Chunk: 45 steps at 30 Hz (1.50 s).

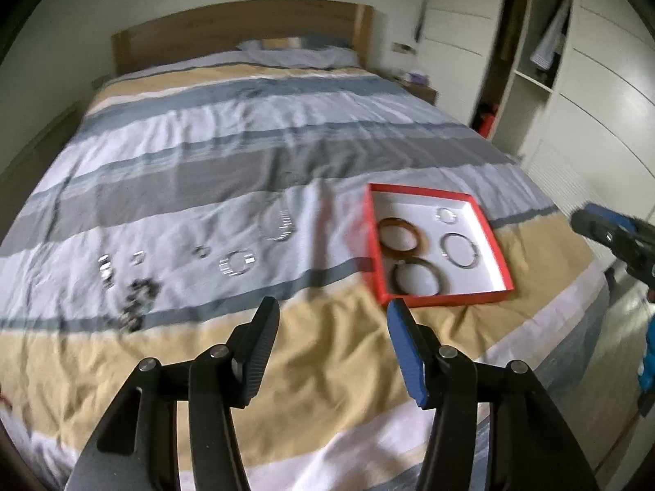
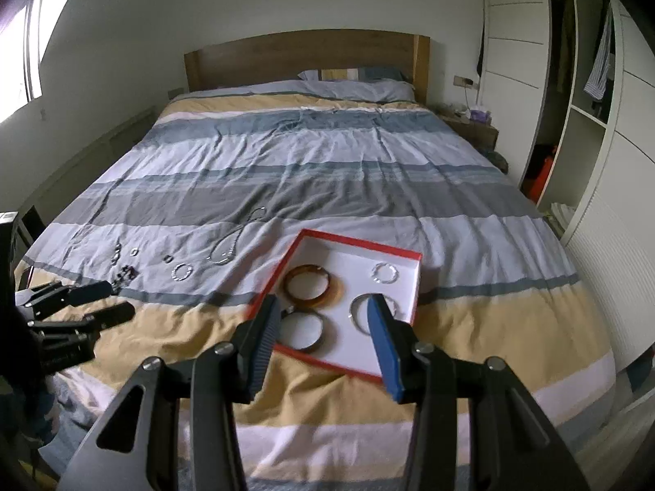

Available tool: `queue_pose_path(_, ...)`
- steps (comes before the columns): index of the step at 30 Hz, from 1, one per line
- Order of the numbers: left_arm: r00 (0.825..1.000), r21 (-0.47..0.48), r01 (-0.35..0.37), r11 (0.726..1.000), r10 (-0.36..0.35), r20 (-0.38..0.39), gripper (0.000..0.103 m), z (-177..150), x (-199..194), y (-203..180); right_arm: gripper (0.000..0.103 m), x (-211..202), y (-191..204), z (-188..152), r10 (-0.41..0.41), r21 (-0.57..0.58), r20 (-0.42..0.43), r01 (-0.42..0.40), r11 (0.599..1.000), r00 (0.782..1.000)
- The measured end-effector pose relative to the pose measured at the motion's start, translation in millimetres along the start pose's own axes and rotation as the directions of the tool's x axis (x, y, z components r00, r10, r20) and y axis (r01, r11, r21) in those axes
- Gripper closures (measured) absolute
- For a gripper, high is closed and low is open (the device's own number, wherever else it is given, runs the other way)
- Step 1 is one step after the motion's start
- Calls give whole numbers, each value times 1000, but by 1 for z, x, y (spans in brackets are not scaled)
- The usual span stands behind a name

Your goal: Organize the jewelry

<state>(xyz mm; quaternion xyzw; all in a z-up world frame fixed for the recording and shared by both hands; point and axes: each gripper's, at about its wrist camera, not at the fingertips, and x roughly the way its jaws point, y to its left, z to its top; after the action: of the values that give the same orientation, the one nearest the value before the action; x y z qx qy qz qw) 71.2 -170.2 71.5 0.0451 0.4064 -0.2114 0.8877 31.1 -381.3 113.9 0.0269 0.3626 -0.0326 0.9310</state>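
Red-rimmed box [image 2: 415, 286], four bangles inside, amber bangle [image 2: 313, 286] largest

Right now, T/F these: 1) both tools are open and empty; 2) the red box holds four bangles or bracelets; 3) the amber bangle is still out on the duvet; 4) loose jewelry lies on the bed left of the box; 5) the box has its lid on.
1) Left tool and right tool open, nothing held: true.
2) The red box holds four rings: amber bangle, dark bangle, silver bangle, small silver bracelet: true.
3) False: the amber bangle lies inside the box.
4) A silver bracelet, a necklace and smaller pieces lie on the duvet, left of the box: true.
5) False: the box is open, with its white floor showing.
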Motion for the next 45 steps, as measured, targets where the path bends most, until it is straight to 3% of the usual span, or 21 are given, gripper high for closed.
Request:
queue_pose_path(8,988,-49,-121,991,125,91,42,-30,-56,30,60,-28,37,-32,6,13,10,-7,1000,1000)
queue_pose_path(10,982,-59,-143,988,149,113,40,-35,-69,37,54,-32,46,-37,22,19,16,-22,1000,1000)
queue_pose_path(21,959,-146,-211,967,233,161,32,-53,-100,73,51,-33,98,-43,108,-38,48,-106,994,993)
queue_pose_path(30,951,-186,-260,947,285,122,32,-63,-85,101,50,-6,121,-42,139,-49,23,-138,989,990)
queue_pose_path(45,957,-260,-278,925,291,10,30,-74,-24,150,50,69,151,-42,198,-78,-97,-206,975,975)
